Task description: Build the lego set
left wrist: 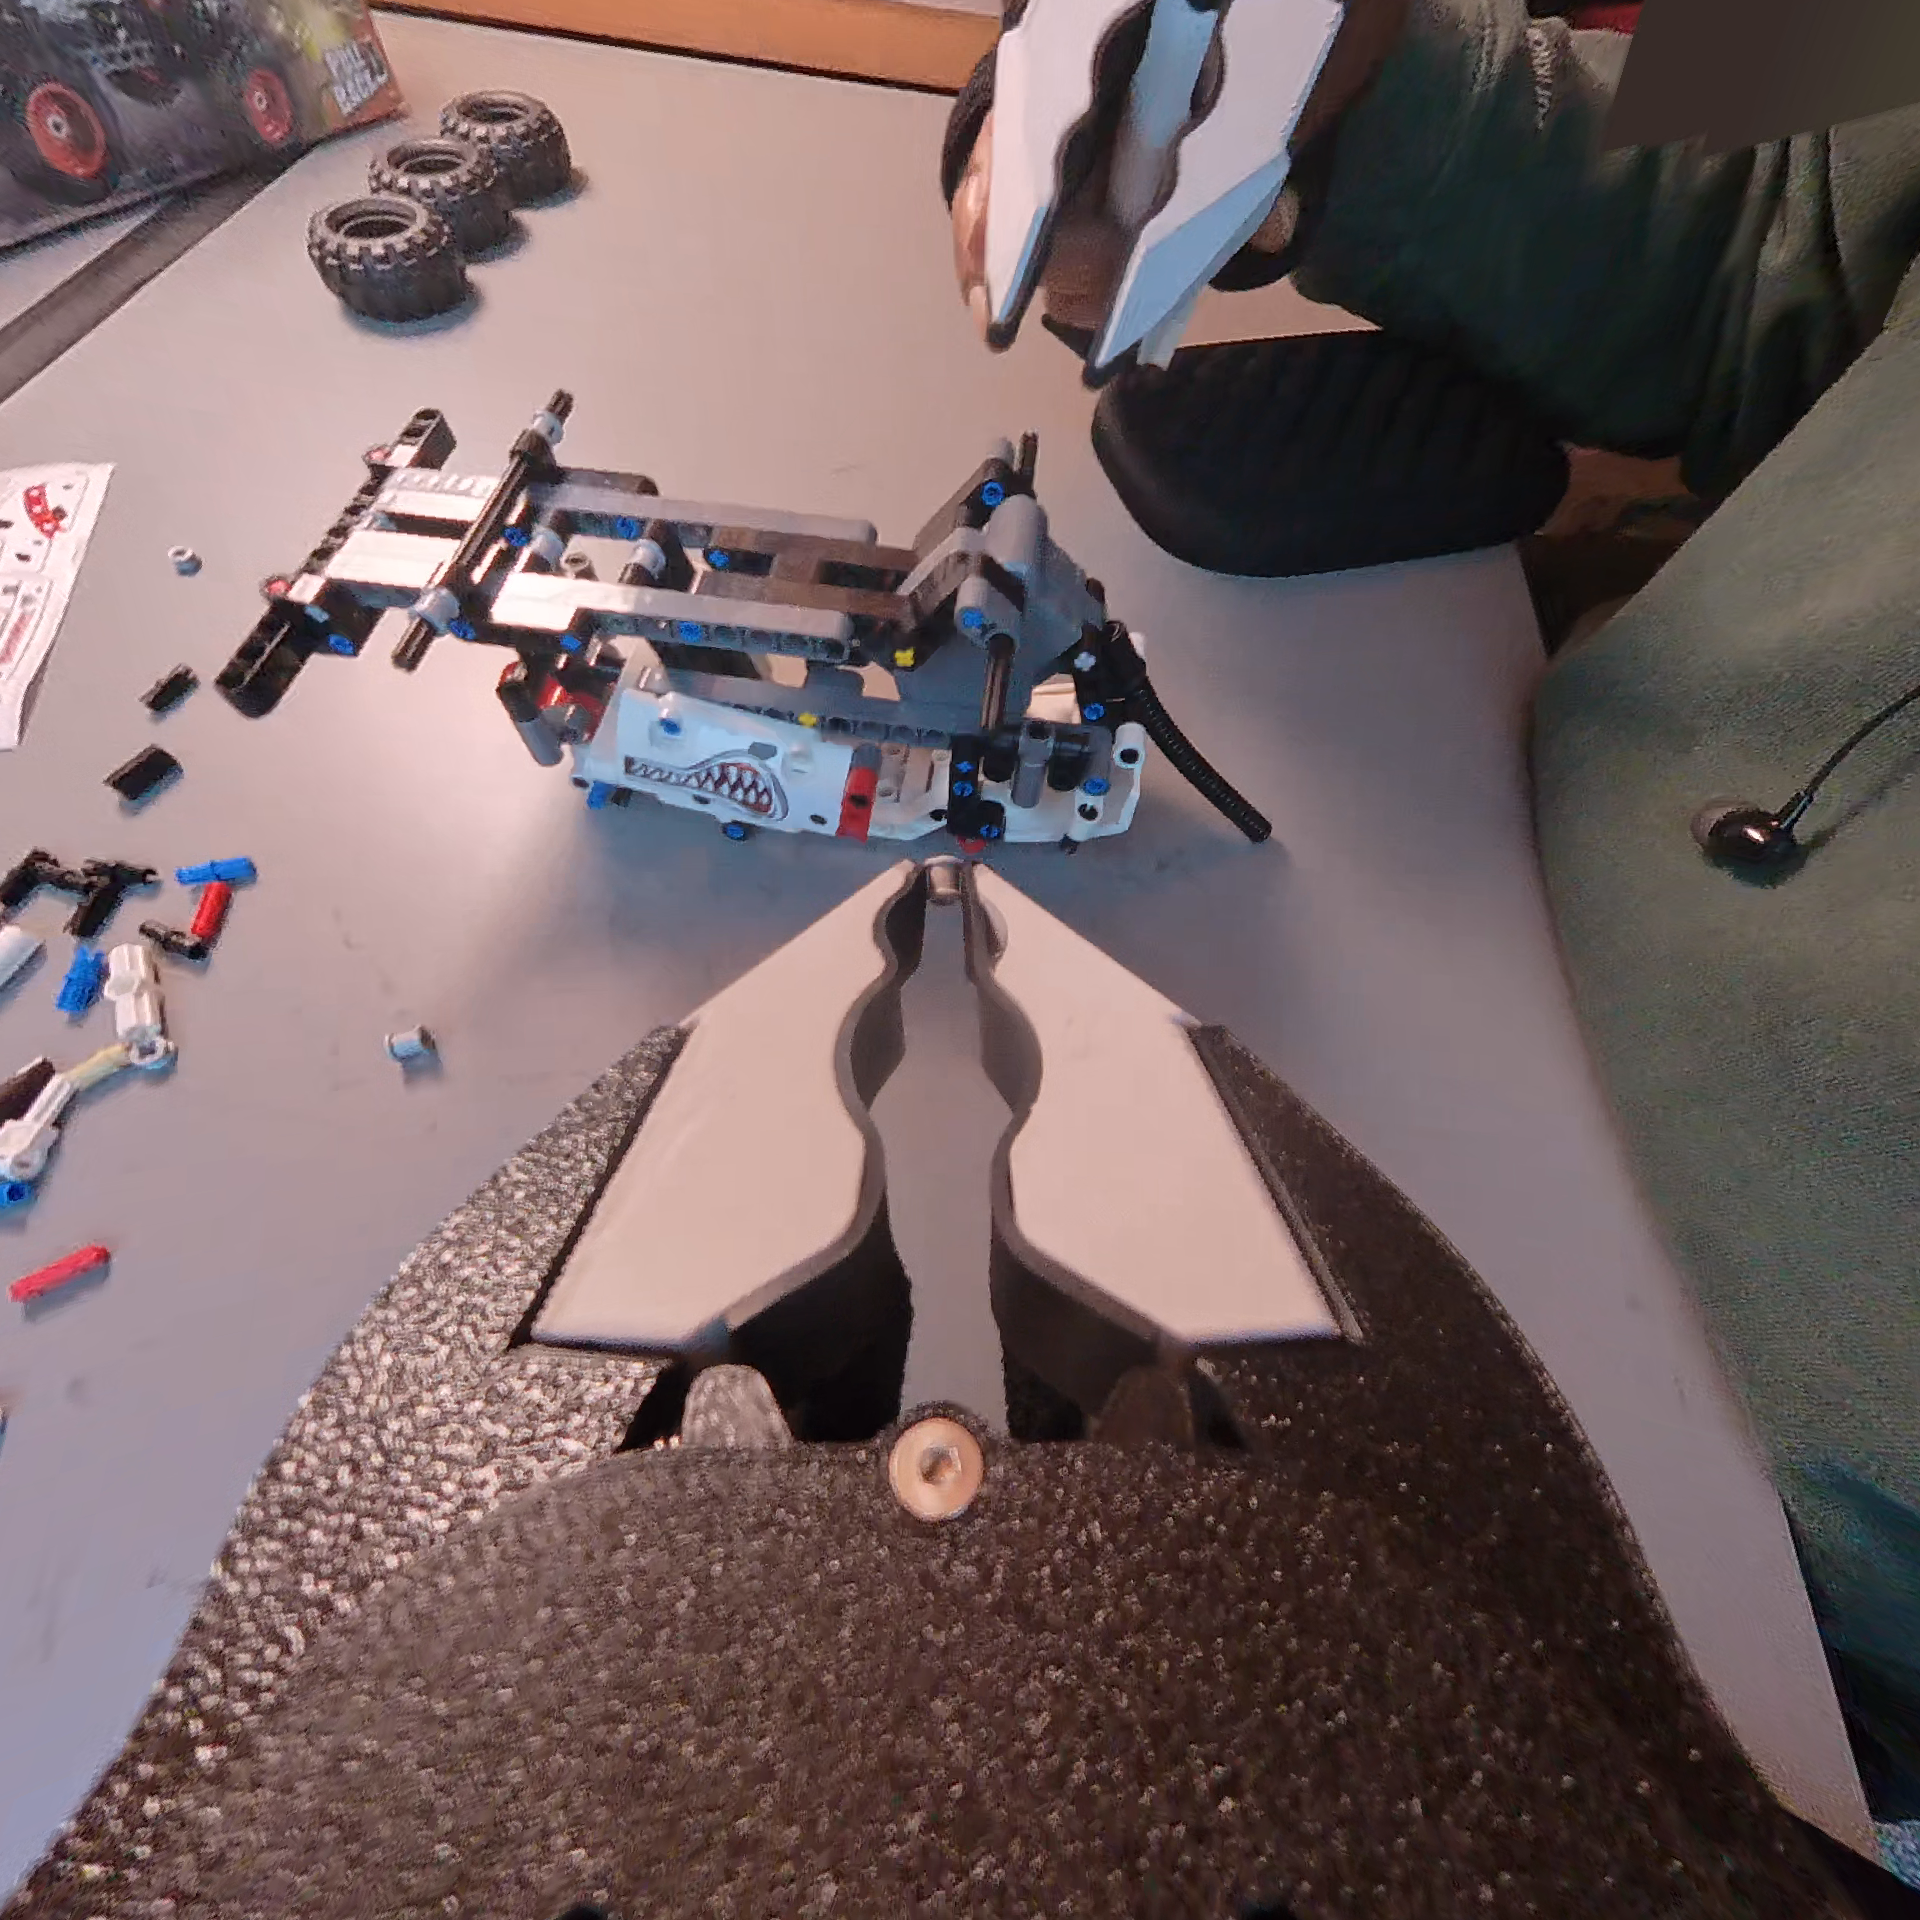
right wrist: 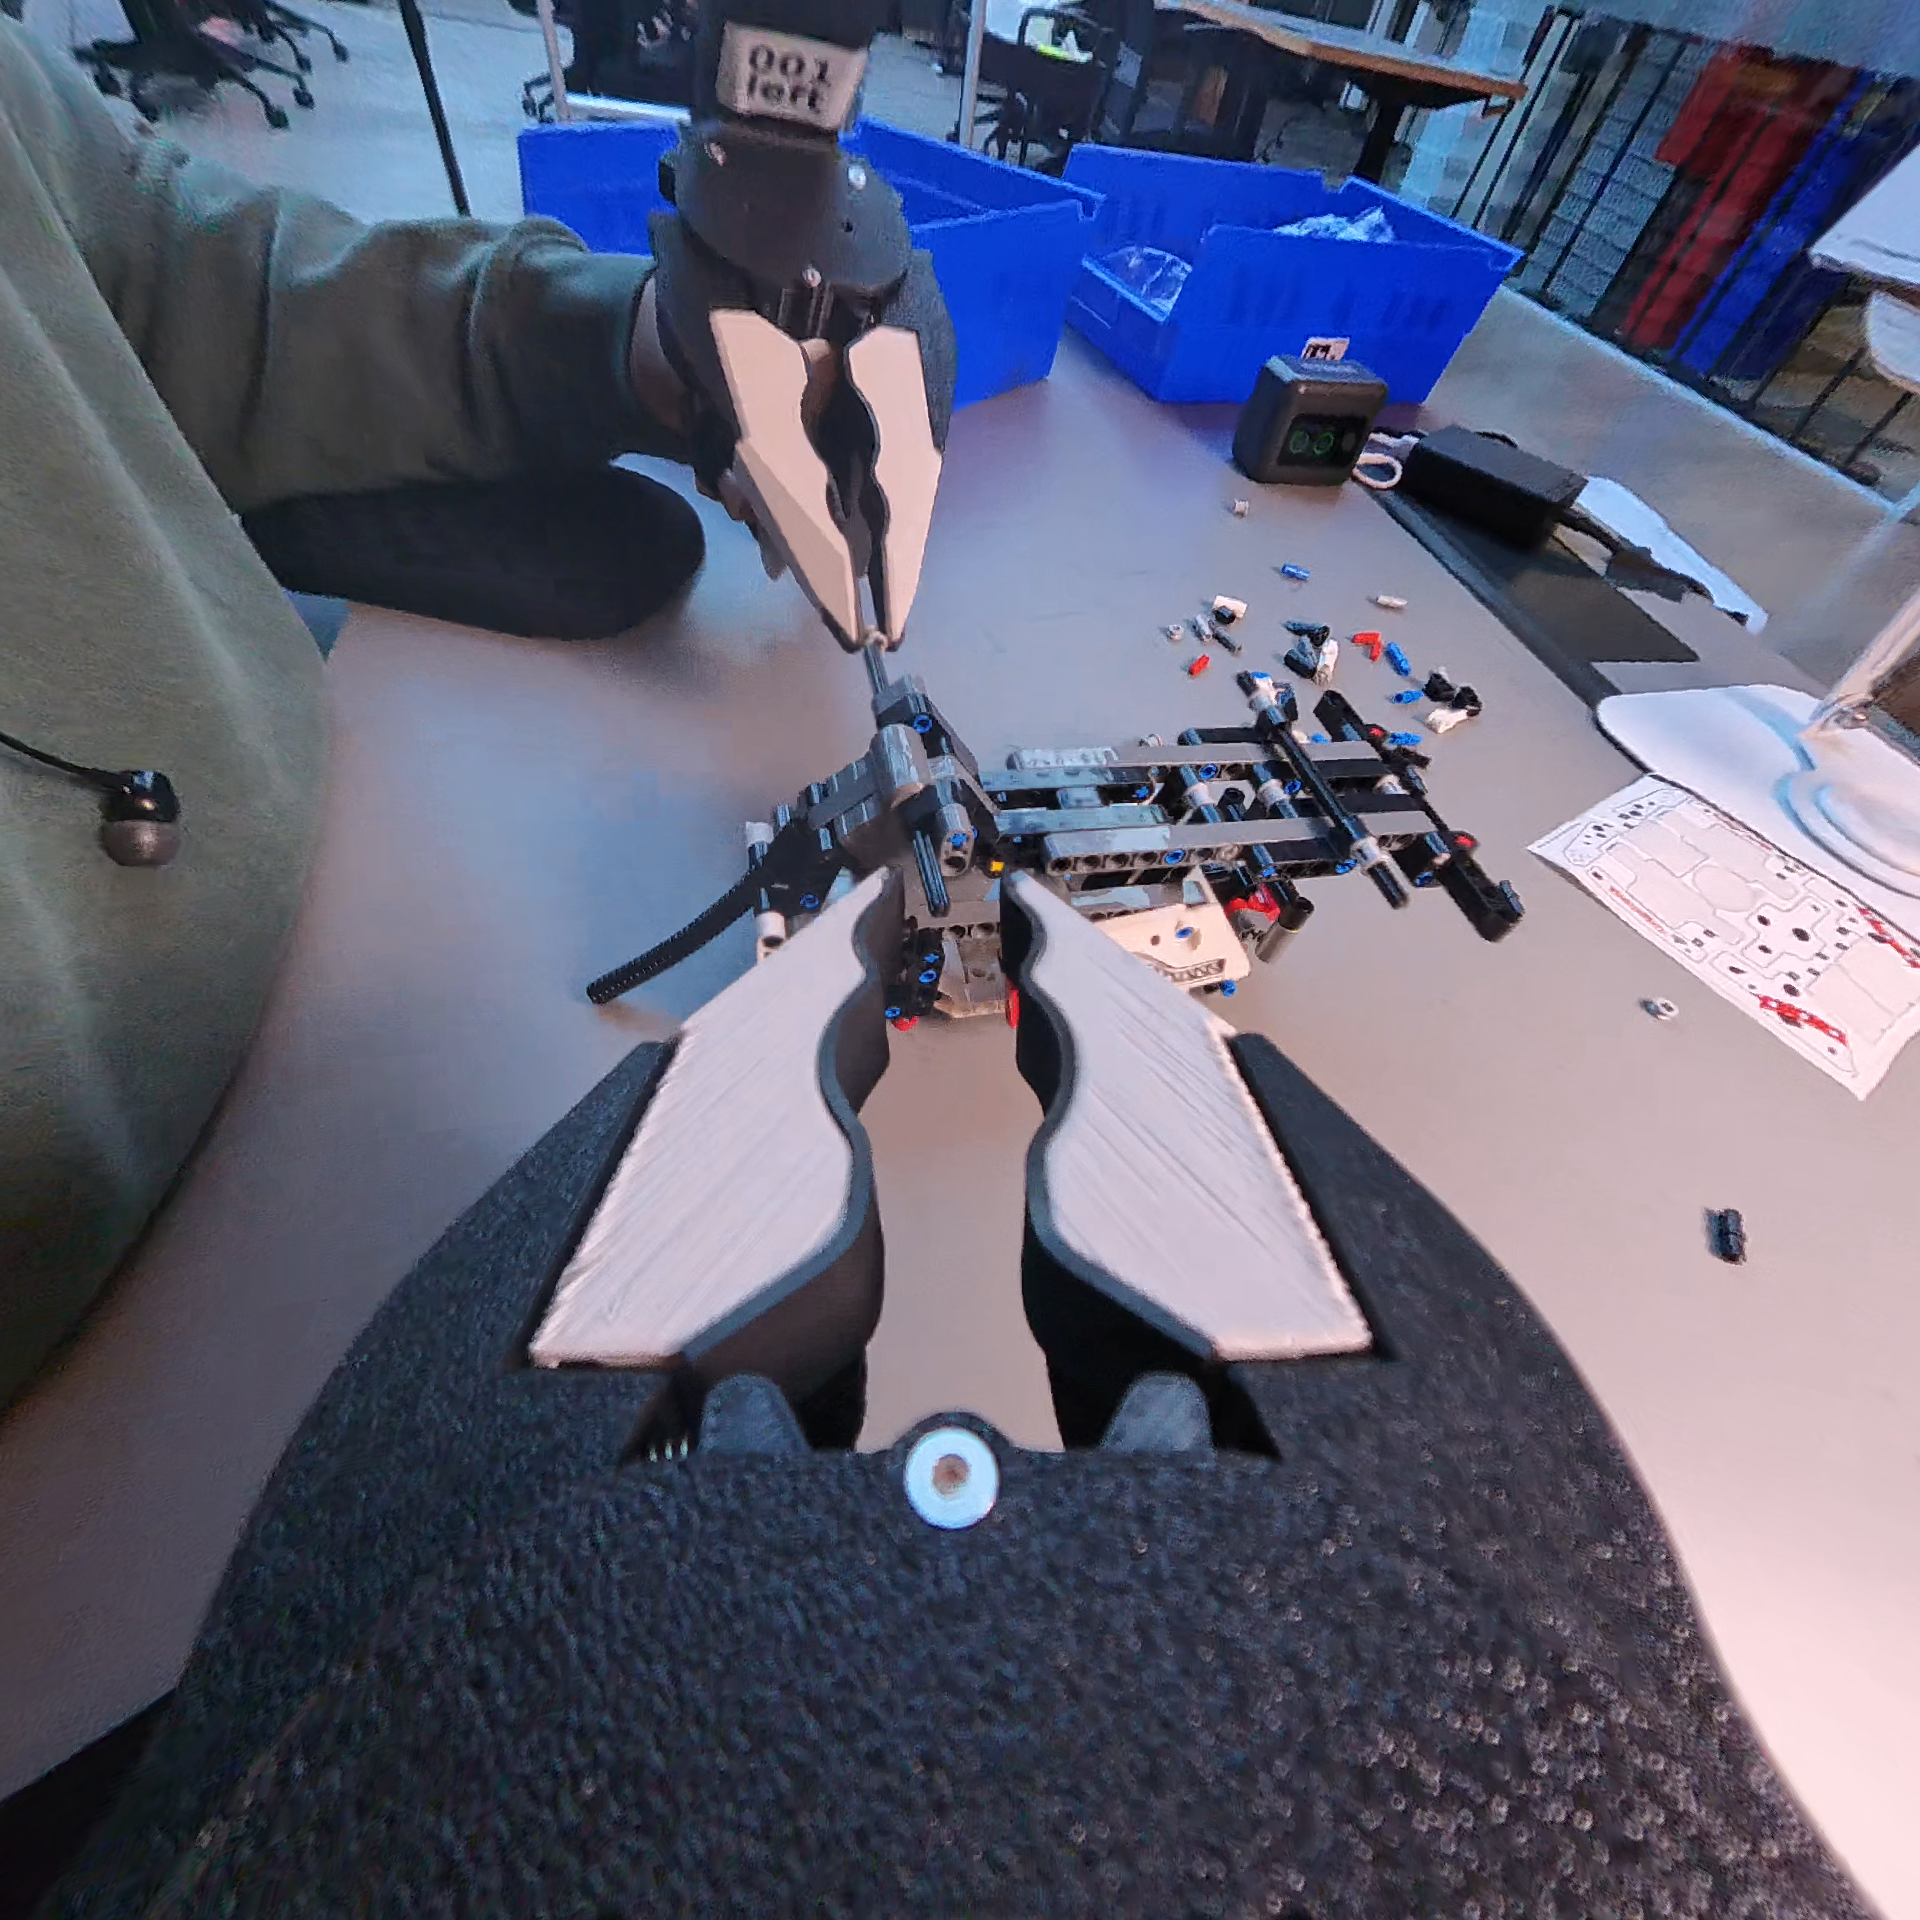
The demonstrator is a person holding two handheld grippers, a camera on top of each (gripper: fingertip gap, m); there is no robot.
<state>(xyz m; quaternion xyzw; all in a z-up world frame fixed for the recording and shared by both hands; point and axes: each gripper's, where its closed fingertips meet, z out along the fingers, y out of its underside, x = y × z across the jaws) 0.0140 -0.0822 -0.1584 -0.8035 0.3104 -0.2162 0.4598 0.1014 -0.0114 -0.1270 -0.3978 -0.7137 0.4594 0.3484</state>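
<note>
Both grippers at lego chassis (left wrist: 727,665); left gripper (left wrist: 940,883) apparently pinching bush.

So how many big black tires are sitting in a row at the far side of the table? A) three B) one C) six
A, the left wrist view shows three knobbly black tires lined up on the grey table beside the set's box, apart from the half-built truck.

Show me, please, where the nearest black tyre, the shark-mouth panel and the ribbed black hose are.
Nearest black tyre (left wrist: 387,256), left wrist view, on its tread.
Shark-mouth panel (left wrist: 707,777), left wrist view, on the printed teeth.
Ribbed black hose (right wrist: 675,951), right wrist view, mid-length.
</note>
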